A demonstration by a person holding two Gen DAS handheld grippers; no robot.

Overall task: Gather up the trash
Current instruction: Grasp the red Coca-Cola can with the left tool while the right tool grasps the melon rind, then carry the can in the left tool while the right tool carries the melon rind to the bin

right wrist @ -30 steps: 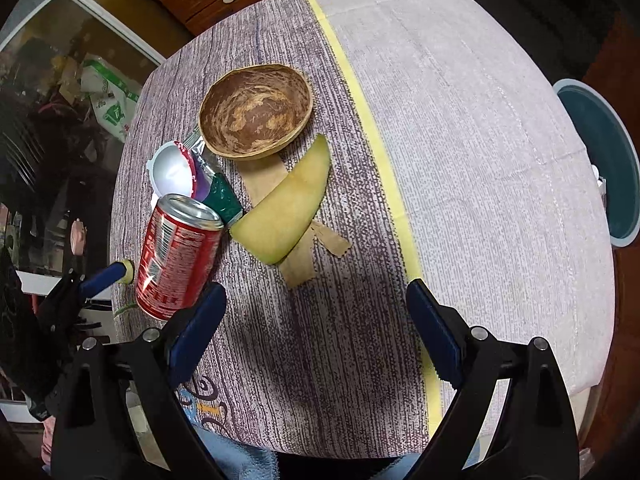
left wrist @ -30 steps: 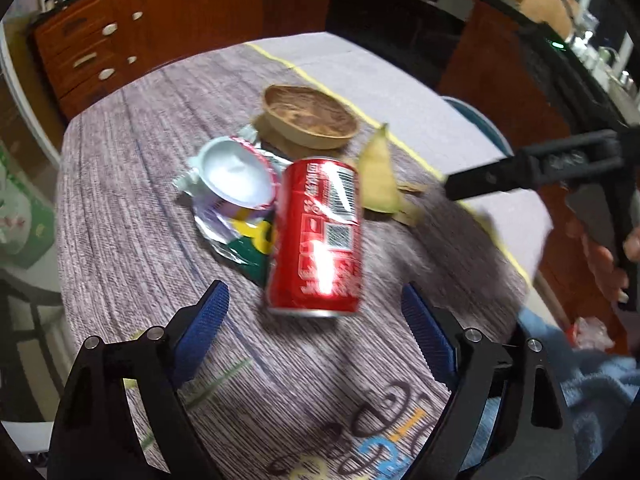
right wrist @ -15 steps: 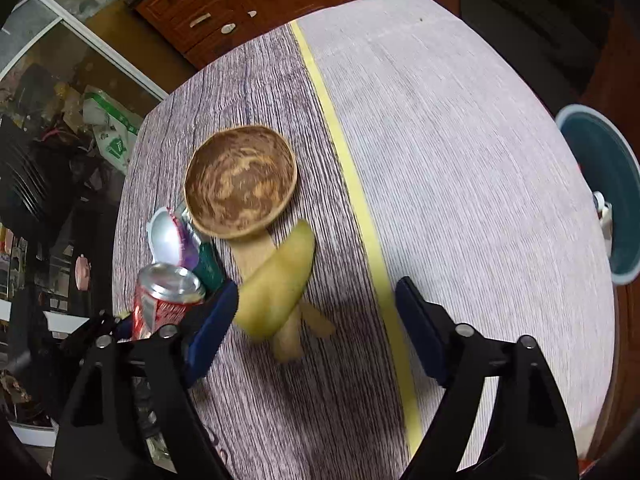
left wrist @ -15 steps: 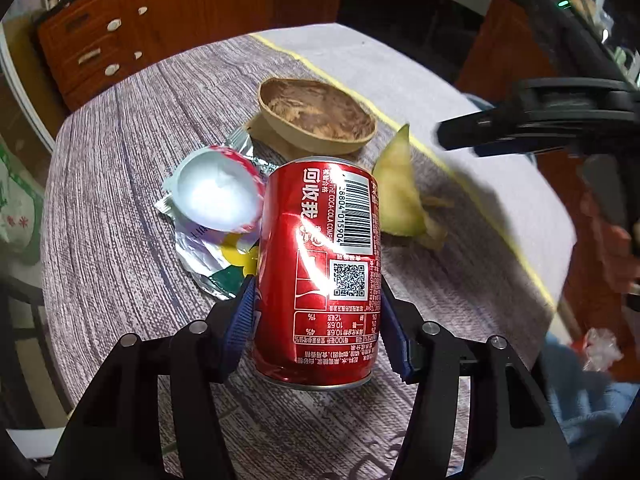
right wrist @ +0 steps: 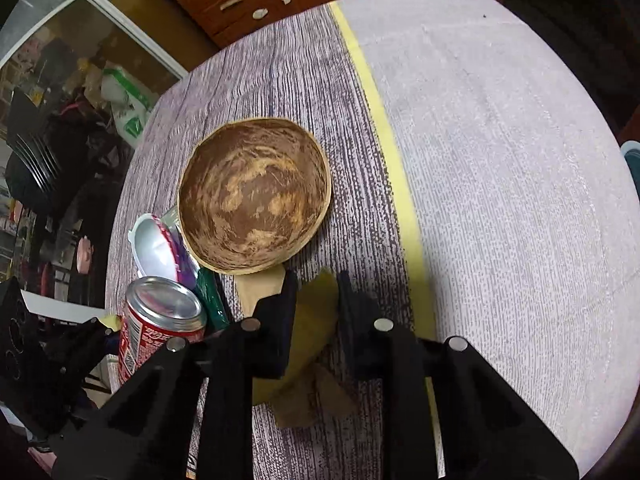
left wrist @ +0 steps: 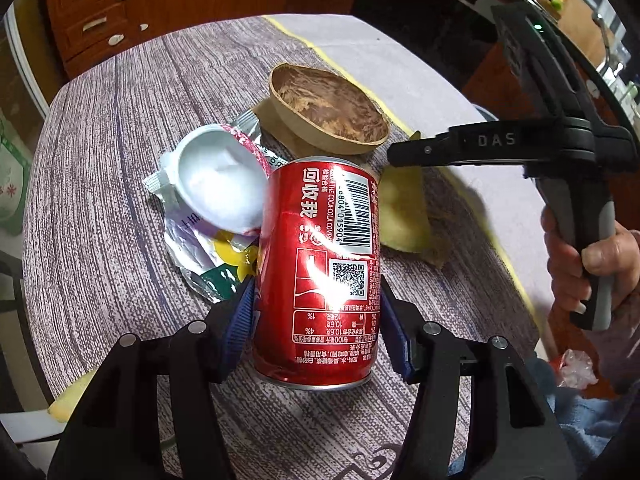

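- trash lay in a cluster near the middle of a round table (right wrist: 500,140) covered with a cloth, part wood-grain print, part pale grey, with a yellow stripe between the two.
- red cola can (left wrist: 320,272) stood upright at the near edge of the cluster, barcode and printed label facing the left wrist camera.
- left gripper (left wrist: 316,320) had its blue pads pressed on both sides of the can's lower half, so it held the can firmly.
- yellowish melon rind (right wrist: 316,320) lay just right of the can, on scraps of brown paper (right wrist: 316,400).
- right gripper (right wrist: 318,304) was closing on the rind; the wedge sat between the two black fingers, which looked to touch it on either side.
- brown bowl (right wrist: 256,196) with a swirled, smeared inside sat just beyond the rind, resting on the far end of the brown paper.
- white plastic cup (left wrist: 220,184) with a red-patterned rim lay tipped on its side left of the can, mouth toward the left camera.
- crumpled foil wrapper (left wrist: 208,256), silver with yellow and green print, lay under the cup and reached to the can's base.
- a hand (left wrist: 588,272) gripped the right gripper's grey handle at the right edge of the left wrist view.
- wooden drawers (left wrist: 100,20) with pale knobs stood behind the table.
- a teal bin (right wrist: 632,164) showed past the table's right edge.
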